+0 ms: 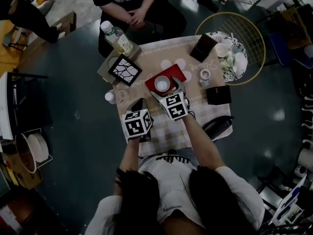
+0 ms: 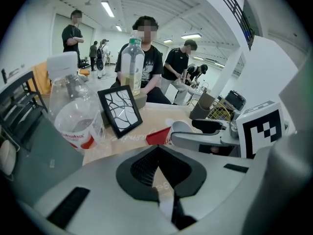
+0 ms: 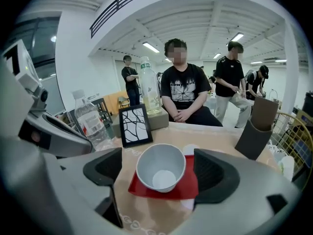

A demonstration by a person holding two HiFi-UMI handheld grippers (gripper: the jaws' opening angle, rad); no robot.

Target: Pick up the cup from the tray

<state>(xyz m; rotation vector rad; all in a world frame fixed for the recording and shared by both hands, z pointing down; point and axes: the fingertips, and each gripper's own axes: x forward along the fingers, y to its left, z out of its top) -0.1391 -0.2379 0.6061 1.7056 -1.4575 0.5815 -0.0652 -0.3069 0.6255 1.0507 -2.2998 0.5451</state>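
A white paper cup [image 1: 162,84] stands upright on a small red tray [image 1: 172,73] in the middle of the table. In the right gripper view the cup [image 3: 161,167] sits between my right gripper's [image 3: 160,174] wide-spread jaws. Both dark pads [image 3: 105,168] stand apart from the cup's wall, with nothing gripped. From the head view the right gripper [image 1: 167,91] reaches the tray's near edge. My left gripper [image 1: 139,104] hovers to the left of the tray, shut and empty. The left gripper view shows the cup [image 2: 179,128] and tray [image 2: 157,136] ahead on the right.
A black picture frame [image 1: 124,70] and a tall bottle [image 1: 117,37] stand left of the tray; a small clear bottle [image 1: 113,97] lies by the left gripper. A dark holder [image 1: 202,47], a tape roll [image 1: 205,75] and a black box [image 1: 218,94] are right. A person [image 1: 134,9] sits opposite.
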